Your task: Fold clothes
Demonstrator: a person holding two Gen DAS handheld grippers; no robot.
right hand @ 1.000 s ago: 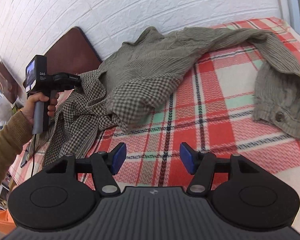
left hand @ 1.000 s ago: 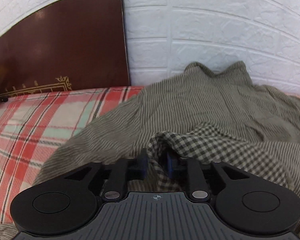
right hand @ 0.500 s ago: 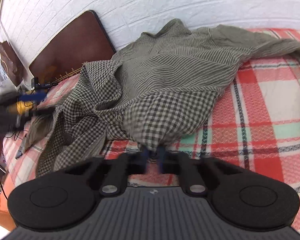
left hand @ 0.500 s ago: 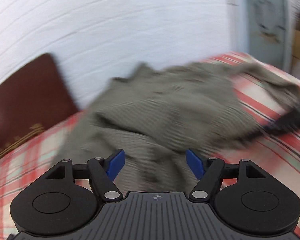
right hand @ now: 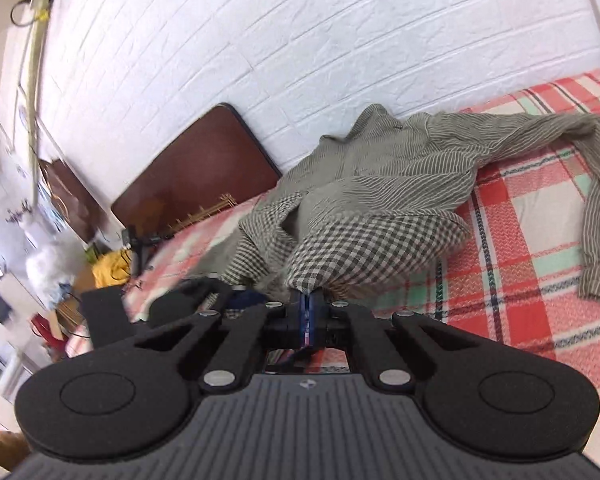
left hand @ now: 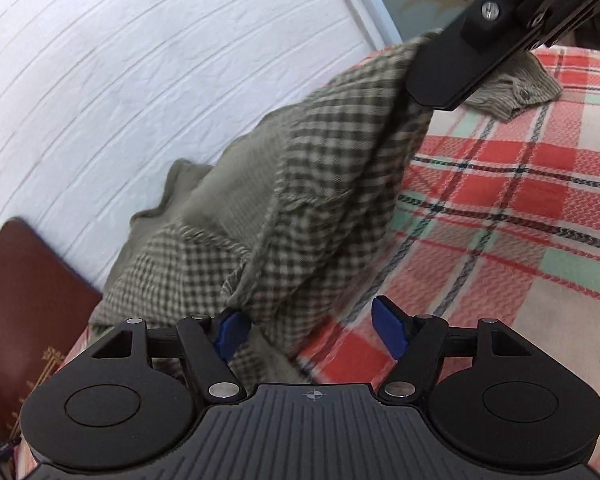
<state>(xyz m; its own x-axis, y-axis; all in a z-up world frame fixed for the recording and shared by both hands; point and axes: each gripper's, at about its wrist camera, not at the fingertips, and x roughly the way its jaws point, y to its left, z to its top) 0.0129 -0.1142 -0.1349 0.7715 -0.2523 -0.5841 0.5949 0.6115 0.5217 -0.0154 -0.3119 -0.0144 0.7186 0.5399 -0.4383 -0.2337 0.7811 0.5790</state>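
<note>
A grey-green striped shirt with a checked lining (right hand: 380, 184) lies crumpled on the plaid bed. My right gripper (right hand: 309, 312) is shut on a checked hem of the shirt and lifts it off the bed. In the left wrist view the lifted checked cloth (left hand: 340, 184) hangs from the right gripper's black finger at the top right. My left gripper (left hand: 310, 330) is open, its left pad touching the hanging cloth, with nothing clamped. A sleeve with a buttoned cuff (left hand: 516, 84) lies beyond.
The bed has a red, green and cream plaid blanket (right hand: 532, 248). A white brick wall (right hand: 300, 40) runs behind it. A dark brown headboard (right hand: 196, 168) leans at the left. Cluttered items and cables (right hand: 112, 264) sit past the bed's left end.
My left gripper let go of the checked cloth, opened and swung right. My right gripper closed on the checked hem and lifted it.
</note>
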